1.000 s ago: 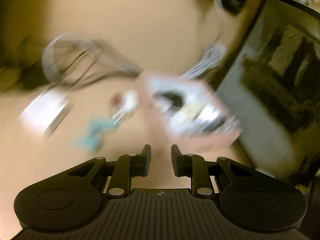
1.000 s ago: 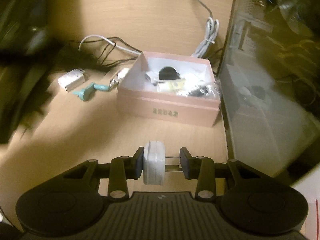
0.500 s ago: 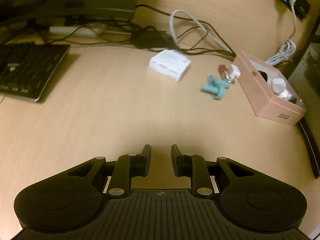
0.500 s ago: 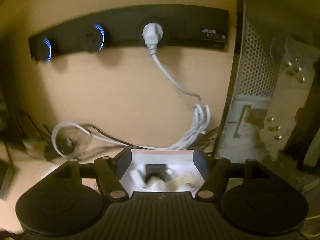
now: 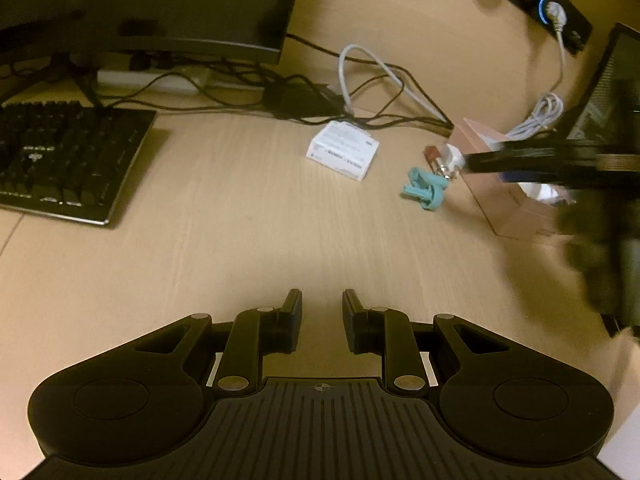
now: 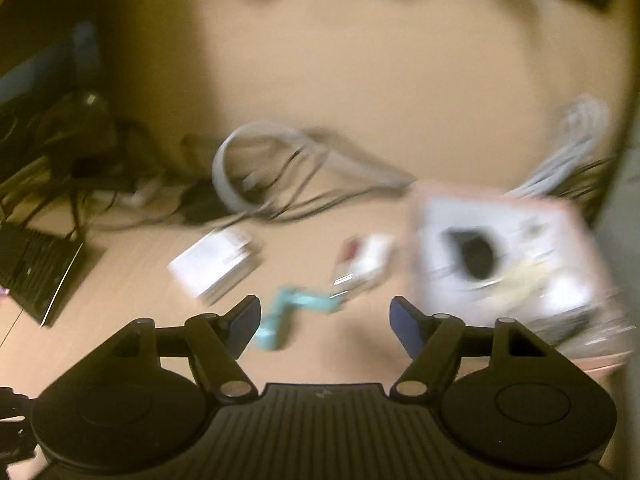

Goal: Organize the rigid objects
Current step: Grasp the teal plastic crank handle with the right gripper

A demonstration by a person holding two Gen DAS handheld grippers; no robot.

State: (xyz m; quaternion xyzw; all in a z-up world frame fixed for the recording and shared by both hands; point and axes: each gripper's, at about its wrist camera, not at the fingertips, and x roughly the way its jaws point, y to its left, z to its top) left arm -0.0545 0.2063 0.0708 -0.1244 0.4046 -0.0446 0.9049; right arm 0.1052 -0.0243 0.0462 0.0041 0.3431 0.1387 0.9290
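Surface: a light wooden desk (image 5: pixel 248 216) carries everything seen.
Left gripper (image 5: pixel 322 316): held low over a bare stretch of desk near its front edge; the black jaws are drawn nearly together, a narrow gap remains and nothing is held between them.
Right gripper (image 6: pixel 324 322): its jaws stand wide apart with nothing between them, above the desk just left of the box; the view is blurred. In the left wrist view it is seen as a dark blurred shape over the box.
Pink rectangular cardboard box (image 5: pixel 508 204): open-topped, set toward the right edge of the desk; pale and dark small items lie inside, too blurred to identify.
Teal plastic hook-shaped piece (image 5: pixel 424 192): lying on the desk just left of the box.
White and red small adapter (image 5: pixel 446 158): resting near the box's left wall, behind the teal piece.
White flat carton with printed label (image 5: pixel 343 151): left of the teal piece, apart from it.
Black keyboard (image 5: pixel 60 160): at the left edge.
Tangled black and white cables (image 5: pixel 360 92): along the back edge.
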